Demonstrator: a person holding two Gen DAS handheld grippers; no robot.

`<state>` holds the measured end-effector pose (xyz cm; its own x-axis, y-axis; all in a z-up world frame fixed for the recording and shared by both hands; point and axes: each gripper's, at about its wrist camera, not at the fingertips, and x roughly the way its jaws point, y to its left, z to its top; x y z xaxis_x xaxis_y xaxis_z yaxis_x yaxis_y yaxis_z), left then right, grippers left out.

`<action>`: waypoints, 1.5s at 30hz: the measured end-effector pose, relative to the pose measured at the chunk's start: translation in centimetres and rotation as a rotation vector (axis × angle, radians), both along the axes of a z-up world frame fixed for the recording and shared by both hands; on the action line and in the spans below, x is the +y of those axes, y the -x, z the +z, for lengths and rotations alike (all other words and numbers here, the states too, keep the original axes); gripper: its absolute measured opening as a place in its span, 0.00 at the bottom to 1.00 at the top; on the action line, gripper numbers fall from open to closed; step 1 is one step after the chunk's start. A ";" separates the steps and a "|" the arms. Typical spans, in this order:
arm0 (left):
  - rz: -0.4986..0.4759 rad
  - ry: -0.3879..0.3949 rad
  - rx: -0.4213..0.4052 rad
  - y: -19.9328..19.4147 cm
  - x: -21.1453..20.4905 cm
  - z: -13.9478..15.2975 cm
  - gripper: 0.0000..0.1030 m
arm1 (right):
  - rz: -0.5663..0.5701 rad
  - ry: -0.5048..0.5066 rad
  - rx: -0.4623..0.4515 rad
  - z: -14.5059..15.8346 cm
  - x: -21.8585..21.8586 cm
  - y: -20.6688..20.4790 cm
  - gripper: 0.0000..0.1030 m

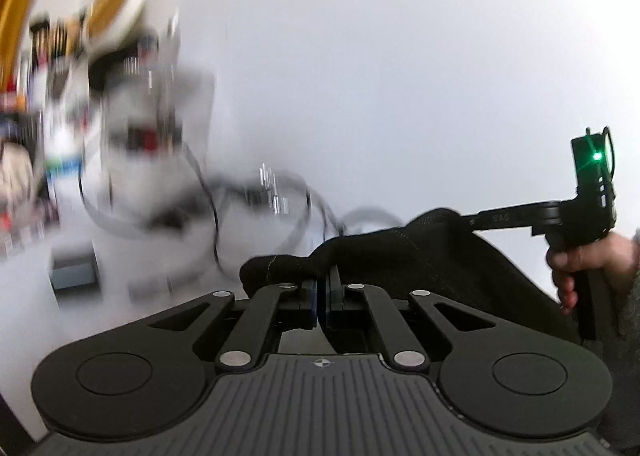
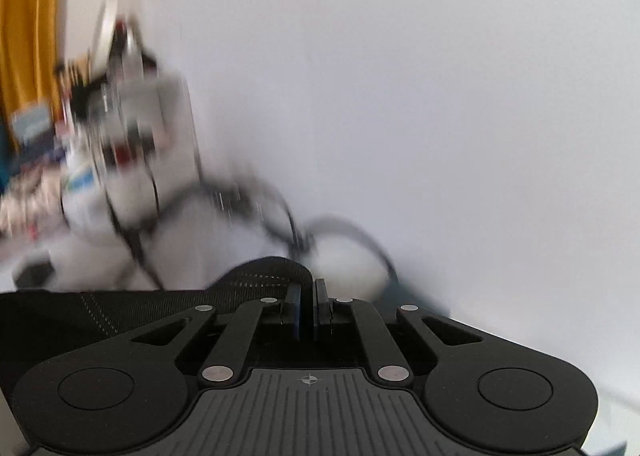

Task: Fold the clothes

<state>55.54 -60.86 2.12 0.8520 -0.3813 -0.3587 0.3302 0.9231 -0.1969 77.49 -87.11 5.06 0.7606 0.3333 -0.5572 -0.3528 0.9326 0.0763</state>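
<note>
A black knitted garment (image 1: 400, 256) hangs stretched in the air between the two grippers. My left gripper (image 1: 322, 288) is shut on one bunched corner of it. The right gripper (image 1: 476, 221) shows at the far right of the left wrist view, held by a hand (image 1: 584, 260), its fingers buried in the cloth's other top edge. In the right wrist view my right gripper (image 2: 307, 296) is shut on a fold of the same black garment (image 2: 120, 316), which runs off to the left.
A white wall (image 1: 400, 56) fills most of both views. Blurred clutter with a white device (image 1: 152, 128) and dark cables (image 1: 248, 192) stands on a white surface at the left. A yellow curtain (image 2: 24, 36) hangs at the far left.
</note>
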 end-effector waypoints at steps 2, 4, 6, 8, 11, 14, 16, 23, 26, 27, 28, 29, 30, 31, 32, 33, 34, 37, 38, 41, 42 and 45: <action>0.020 -0.007 -0.075 -0.3 1.0 1.6 0.04 | -0.010 -0.046 -0.062 2.0 1.2 -0.1 0.05; 0.044 -0.016 -0.145 -0.6 2.0 3.1 0.04 | -0.002 -0.091 -0.103 3.4 2.6 -0.4 0.05; 0.090 0.001 -0.168 -1.4 3.5 3.9 0.04 | 0.019 -0.128 -0.127 4.3 4.4 -1.0 0.05; 0.153 0.011 -0.172 -2.4 5.3 4.2 0.04 | 0.054 -0.155 -0.135 4.8 6.5 -2.0 0.05; 0.246 -0.021 -0.168 -3.8 7.3 3.8 0.04 | 0.107 -0.178 -0.140 4.0 10.2 -3.1 0.05; 0.332 -0.068 -0.138 -5.2 9.1 2.6 0.04 | 0.125 -0.207 -0.111 2.1 14.2 -4.3 0.05; 0.380 -0.091 -0.089 -5.9 10.2 1.3 0.04 | 0.130 -0.213 -0.078 0.6 16.4 -4.9 0.05; 0.429 -0.220 0.081 -6.3 9.5 -1.2 0.20 | 0.055 -0.215 -0.015 -2.0 17.8 -3.5 0.51; 0.308 -0.197 0.021 -4.7 6.7 0.5 0.33 | 0.010 -0.268 -0.045 -1.1 14.8 -1.3 0.53; 0.261 -0.188 0.001 -4.2 5.7 1.1 0.33 | -0.019 -0.284 -0.052 -0.7 12.6 -0.3 0.54; 0.215 -0.180 -0.019 -3.7 4.6 1.7 0.33 | -0.047 -0.299 -0.059 -0.3 10.4 0.6 0.54; 0.169 -0.171 -0.038 -3.2 3.6 2.3 0.33 | -0.076 -0.314 -0.065 0.2 8.1 1.5 0.54; 0.123 -0.162 -0.058 -2.7 2.5 2.9 0.33 | -0.133 -0.299 -0.071 0.5 4.7 3.0 0.54; 0.064 -0.150 -0.063 -2.4 1.2 3.2 0.33 | -0.189 -0.284 -0.076 0.8 1.3 4.4 0.54; -0.008 -0.136 -0.055 -2.2 -0.4 3.3 0.33 | -0.246 -0.268 -0.081 1.1 -2.1 5.9 0.54; -0.082 -0.121 -0.044 -2.0 -2.1 3.2 0.33 | -0.303 -0.252 -0.087 1.4 -5.5 7.3 0.54; -0.160 -0.113 -0.025 -1.8 -4.1 2.9 0.33 | -0.359 -0.237 -0.092 1.7 -8.9 8.8 0.54; -0.369 -0.113 0.081 -1.3 -10.5 0.8 0.33 | -0.629 -0.165 -0.054 1.7 -20.2 14.6 0.54; -0.423 -0.116 0.131 -1.1 -12.6 -0.1 0.33 | -0.714 -0.143 -0.037 1.7 -23.6 16.4 0.54; -0.528 -0.139 0.281 -0.7 -17.9 -3.2 0.33 | -0.903 -0.084 -0.025 1.0 -31.7 21.3 0.57; -0.543 -0.157 0.316 -0.4 -19.6 -4.3 0.33 | -0.946 -0.070 -0.015 0.4 -34.0 22.5 0.58; -0.532 -0.236 0.360 0.8 -23.6 -6.8 0.33 | -1.024 -0.073 0.008 -2.1 -39.6 24.4 0.58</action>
<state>54.76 -84.42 -4.64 0.3821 -0.5918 -0.7098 0.7025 0.6850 -0.1929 53.12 -126.66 2.92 0.6958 -0.4403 -0.5675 0.6103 0.7790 0.1438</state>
